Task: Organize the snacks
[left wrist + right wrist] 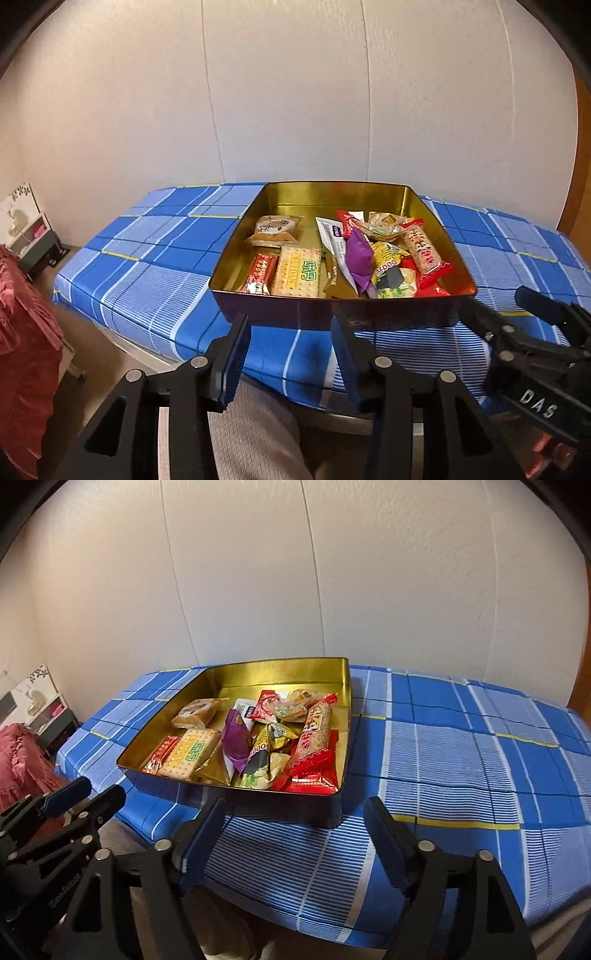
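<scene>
Short of the gold tin (343,306) holding the heaped snacks (369,254), my left gripper (288,354) and right gripper (295,838) hang wide open, both empty, leaving 2 clear approaches.

One gold tin (436,206) holds roughly a dozen wrapped snacks (360,254); two grippers, four fingers (232,354).

Both wrist cams sit low at near edge of bed (155,258), facing far wall. Left cam sees tin (343,306) centre-right; right cam, further right, sees it centre-left. Shared: tin, blue plaid sheet, wall.
</scene>
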A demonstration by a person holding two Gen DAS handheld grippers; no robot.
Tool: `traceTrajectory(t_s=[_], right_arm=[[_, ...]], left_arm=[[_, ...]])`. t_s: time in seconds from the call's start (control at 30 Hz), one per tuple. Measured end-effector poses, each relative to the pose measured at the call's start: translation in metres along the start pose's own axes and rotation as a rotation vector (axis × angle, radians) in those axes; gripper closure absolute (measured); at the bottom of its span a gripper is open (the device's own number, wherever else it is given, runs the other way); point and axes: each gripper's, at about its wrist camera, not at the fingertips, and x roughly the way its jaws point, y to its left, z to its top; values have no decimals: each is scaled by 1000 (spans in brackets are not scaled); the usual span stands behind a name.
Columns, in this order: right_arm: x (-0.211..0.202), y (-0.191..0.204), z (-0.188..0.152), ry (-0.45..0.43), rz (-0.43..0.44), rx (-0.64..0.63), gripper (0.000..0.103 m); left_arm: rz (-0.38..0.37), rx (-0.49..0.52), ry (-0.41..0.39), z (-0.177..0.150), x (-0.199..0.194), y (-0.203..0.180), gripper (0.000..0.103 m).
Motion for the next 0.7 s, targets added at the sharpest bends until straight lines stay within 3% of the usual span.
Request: traceTrajectory(t_s=[0.43,0.6,0.7], right_arm=[[-4,6,0,-12,-4,-19,19],[-4,5,-1,-15,-16,-14,10],[-4,5,-1,-17,-21,-15,10]], left_arm=[[-6,-8,-15,0,-7,1,57],[0,-1,-17,0,-9,0,57],[-2,2,-14,0,-9,0,57]])
